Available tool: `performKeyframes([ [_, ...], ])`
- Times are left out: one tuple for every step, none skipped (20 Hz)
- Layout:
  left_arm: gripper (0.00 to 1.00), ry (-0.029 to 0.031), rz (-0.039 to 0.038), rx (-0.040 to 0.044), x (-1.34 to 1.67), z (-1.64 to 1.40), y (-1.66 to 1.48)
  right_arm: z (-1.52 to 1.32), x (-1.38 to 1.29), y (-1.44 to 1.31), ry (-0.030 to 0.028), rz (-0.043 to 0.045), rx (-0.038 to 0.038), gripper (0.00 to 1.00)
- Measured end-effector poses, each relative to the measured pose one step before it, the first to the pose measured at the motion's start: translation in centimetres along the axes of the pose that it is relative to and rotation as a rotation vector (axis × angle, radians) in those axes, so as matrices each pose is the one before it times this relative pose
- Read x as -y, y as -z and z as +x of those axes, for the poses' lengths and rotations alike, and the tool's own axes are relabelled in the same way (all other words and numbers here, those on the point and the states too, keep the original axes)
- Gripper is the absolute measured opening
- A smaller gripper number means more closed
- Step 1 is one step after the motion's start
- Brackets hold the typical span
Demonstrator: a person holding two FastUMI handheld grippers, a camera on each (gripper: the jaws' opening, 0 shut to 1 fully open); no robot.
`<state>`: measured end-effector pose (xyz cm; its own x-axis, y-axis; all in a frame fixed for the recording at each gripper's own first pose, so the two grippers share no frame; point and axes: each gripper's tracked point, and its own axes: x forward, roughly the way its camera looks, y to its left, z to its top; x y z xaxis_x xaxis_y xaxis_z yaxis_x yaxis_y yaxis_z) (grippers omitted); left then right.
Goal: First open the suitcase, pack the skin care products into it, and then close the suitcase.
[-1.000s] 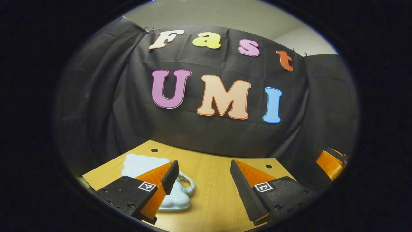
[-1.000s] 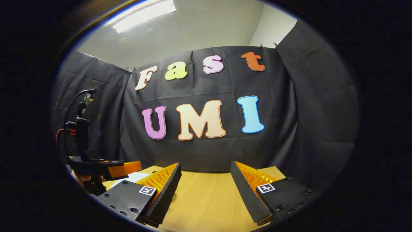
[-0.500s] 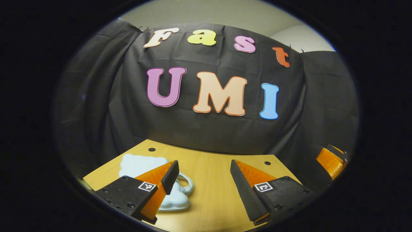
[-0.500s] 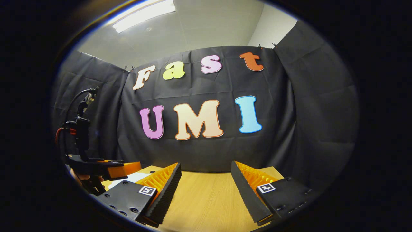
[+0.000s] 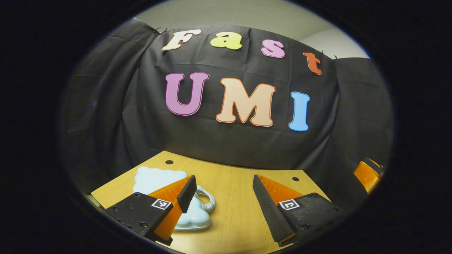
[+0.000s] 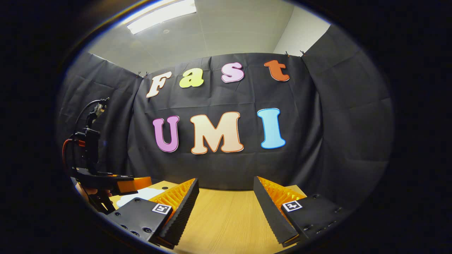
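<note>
Suitcase [image 5: 166,190] flat on table [image 5: 233,197], left claw [image 5: 220,194] finger overlapping it

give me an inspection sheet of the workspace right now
surface: wooden table with small round holes near its far edge.
job's things: pale blue cloud-shaped case lies flat on the table, closed, a loop handle at its near side; skin care products: nothing seen.
clutter: nothing seen.
grippers: left gripper open, above the table, one finger in front of the case, holding nothing; right gripper open, holding nothing.
cables: a black and an orange cable loop at the left gripper's rear in the right gripper view.
surroundings: black cloth wall; ceiling light.
</note>
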<state>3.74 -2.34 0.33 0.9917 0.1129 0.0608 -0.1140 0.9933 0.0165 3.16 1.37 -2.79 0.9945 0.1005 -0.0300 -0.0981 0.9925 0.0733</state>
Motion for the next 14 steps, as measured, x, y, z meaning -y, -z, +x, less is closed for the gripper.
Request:
performKeyframes([
  [0.95, 0.01083, -0.01698, 0.00518, 0.143, 0.002, -0.192, -0.075, 0.100, -0.091, 0.00576, 0.00040, 0.00219, 0.97],
  [0.95, 0.00945, -0.01292, -0.00168, 0.026, -0.066, -0.060, -0.095, 0.011, 0.028, 0.00621, 0.00224, -0.00082, 0.97],
  [0.95, 0.01326, -0.00905, -0.00356, 0.021, 0.023, -0.048, -0.055, -0.067, 0.011, 0.00549, 0.00173, -0.00153, 0.97],
  [0.95, 0.01581, -0.00162, -0.00038, 0.104, -0.012, -0.175, 0.047, -0.131, -0.055, 0.00667, -0.00183, 0.00084, 0.98],
  [0.95, 0.01234, 0.00436, -0.00087, -0.125, 0.152, -0.184, 0.018, -0.065, -0.013, 0.00828, -0.00530, 0.00211, 0.98],
  [0.95, 0.00985, 0.00788, -0.00105, -0.132, 0.080, -0.051, -0.029, -0.164, -0.175, 0.00967, -0.00771, 0.00322, 0.98],
  [0.95, 0.01206, 0.00655, -0.00062, -0.126, 0.137, -0.096, -0.020, -0.163, -0.155, 0.01004, -0.00707, 0.00386, 0.97],
  [0.95, 0.01690, 0.00280, -0.00301, 0.091, 0.065, -0.124, -0.051, -0.190, -0.130, 0.00953, -0.00212, 0.00432, 0.97],
  [0.95, 0.01990, 0.00105, -0.00456, 0.117, 0.164, -0.018, -0.116, -0.234, -0.152, 0.00830, 0.00335, 0.00417, 0.98],
  [0.95, 0.01917, 0.00087, -0.00446, 0.057, 0.163, -0.063, -0.033, -0.210, -0.149, 0.01011, 0.00497, 0.00366, 0.98],
  [0.95, 0.01858, 0.00219, -0.00583, 0.102, 0.078, 0.010, -0.017, -0.148, -0.028, 0.01306, 0.00425, 0.00133, 0.98],
  [0.95, 0.01662, 0.00487, -0.00517, 0.045, -0.007, -0.081, -0.202, -0.019, 0.001, 0.01319, 0.00270, 0.00143, 0.98],
  [0.95, 0.01586, 0.00708, -0.00250, 0.125, 0.095, -0.007, -0.176, -0.060, -0.061, 0.01299, -0.00157, 0.00438, 0.98],
  [0.95, 0.01290, 0.00837, 0.00010, -0.079, 0.141, 0.013, -0.256, -0.057, -0.176, 0.01316, -0.00601, 0.00666, 0.98],
])
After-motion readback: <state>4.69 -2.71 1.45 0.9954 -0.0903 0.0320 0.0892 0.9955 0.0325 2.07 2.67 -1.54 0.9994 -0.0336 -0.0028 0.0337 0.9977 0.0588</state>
